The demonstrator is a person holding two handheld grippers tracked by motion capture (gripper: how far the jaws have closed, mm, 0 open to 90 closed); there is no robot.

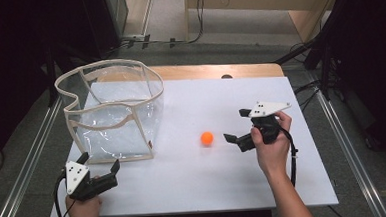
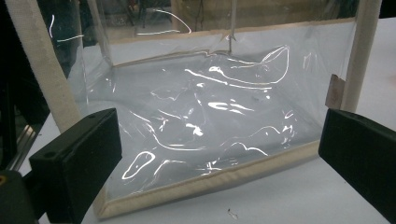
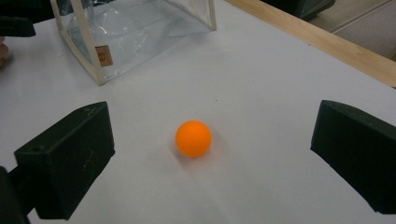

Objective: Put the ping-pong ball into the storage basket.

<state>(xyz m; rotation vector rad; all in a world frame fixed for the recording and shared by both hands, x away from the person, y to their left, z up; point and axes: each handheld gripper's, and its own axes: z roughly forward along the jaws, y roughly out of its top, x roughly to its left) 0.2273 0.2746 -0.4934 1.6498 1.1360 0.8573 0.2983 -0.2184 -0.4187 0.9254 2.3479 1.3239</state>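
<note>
White sheeting covered the surface (image 1: 195,183), w/ a wooden edge at the far side and dark floor round it. On it sat a small orange plastic ball (image 1: 207,138), and well to the ball's left a clear soft-plastic bag w/ cream fabric trim (image 1: 112,112), standing open at the top.

The right gripper (image 1: 234,125) was the nearer one by far: ball lay just ahead of its tips, near but not touching, w/ bare sheet between. In the right gripper view the ball (image 3: 193,138) sat roughly centred between the two black jaws, slightly toward the left one; jaws spread wide, nothing held. A ball has no long axis, so approach angle shouldn't matter much; prob. a straight push fwd then close would do it.

The left gripper (image 1: 100,168) was well apart from the ball, parked just in front of the bag's near bottom edge, also wide open and empty. Its own view looked straight at the bag's front wall (image 2: 210,116), the lower trim running between the jaws. Likely placed to steady the bag, not to fetch.
</note>
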